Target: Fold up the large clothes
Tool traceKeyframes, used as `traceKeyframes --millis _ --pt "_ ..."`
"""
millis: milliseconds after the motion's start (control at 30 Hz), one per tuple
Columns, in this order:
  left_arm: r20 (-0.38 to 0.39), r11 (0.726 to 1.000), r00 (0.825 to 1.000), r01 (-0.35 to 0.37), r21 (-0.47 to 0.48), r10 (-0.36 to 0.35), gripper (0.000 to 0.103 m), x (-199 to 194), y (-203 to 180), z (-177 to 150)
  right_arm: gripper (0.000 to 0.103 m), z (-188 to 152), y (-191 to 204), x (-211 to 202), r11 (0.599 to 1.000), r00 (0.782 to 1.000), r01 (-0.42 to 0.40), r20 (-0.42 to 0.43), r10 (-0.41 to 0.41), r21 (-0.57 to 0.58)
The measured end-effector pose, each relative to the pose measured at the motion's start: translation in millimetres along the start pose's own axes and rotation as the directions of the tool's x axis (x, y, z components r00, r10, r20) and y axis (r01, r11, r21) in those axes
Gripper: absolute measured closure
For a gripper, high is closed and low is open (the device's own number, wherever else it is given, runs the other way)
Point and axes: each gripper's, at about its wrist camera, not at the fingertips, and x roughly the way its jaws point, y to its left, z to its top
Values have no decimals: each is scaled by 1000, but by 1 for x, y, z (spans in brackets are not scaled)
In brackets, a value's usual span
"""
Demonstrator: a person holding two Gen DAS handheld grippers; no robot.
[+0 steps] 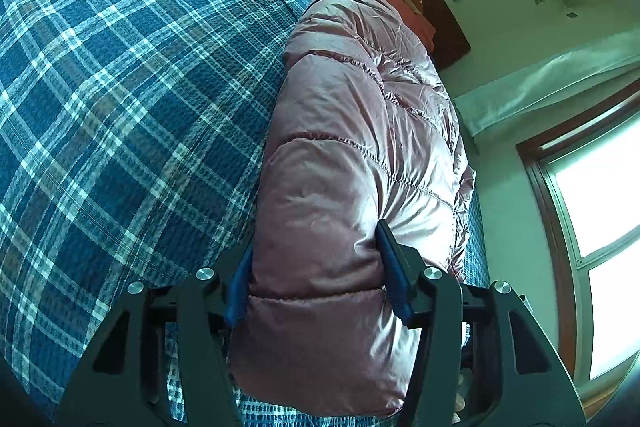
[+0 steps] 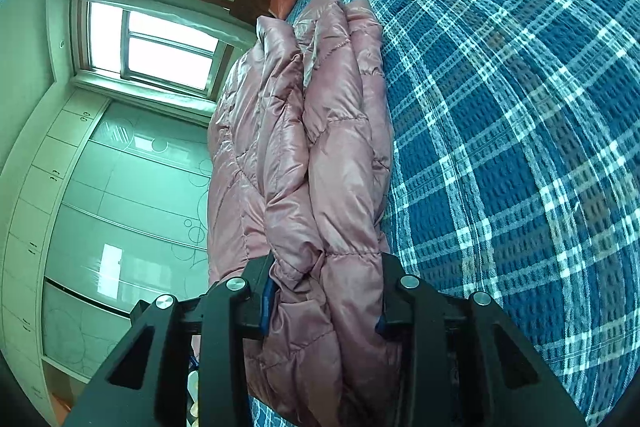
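Two hand-held grippers clamp pink jacket (image 1: 344, 155) | plaid bedspread (image 1: 132, 99); window (image 2: 152, 47)

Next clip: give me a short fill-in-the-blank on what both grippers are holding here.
1. Both grippers clamp a quilted puffer jacket coloured ____.
2. The jacket lies on a bed cover patterned in blue ____.
3. The left gripper and right gripper each have ____ fingers around it.

Missing: pink; plaid; two

Left claw (image 1: 316, 263), right claw (image 2: 326, 291): black frames, silver screws, blue pads.
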Motion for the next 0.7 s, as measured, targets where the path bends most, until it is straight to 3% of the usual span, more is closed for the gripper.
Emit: traceKeyframes --millis 400,567,700 --pt "14 999 999 -28 -25 29 40 -4 0 -2 57 -8 -20 -18 1000 999 17 40 -18 22" --pt "51 993 994 -103 62 100 39 -17 -12 -6 50 -17 -13 -37 996 995 90 53 -90 -2" --pt "102 970 979 -191 148 177 38 -31 -26 -11 45 -29 -3 -54 980 979 194 73 -191 -40"
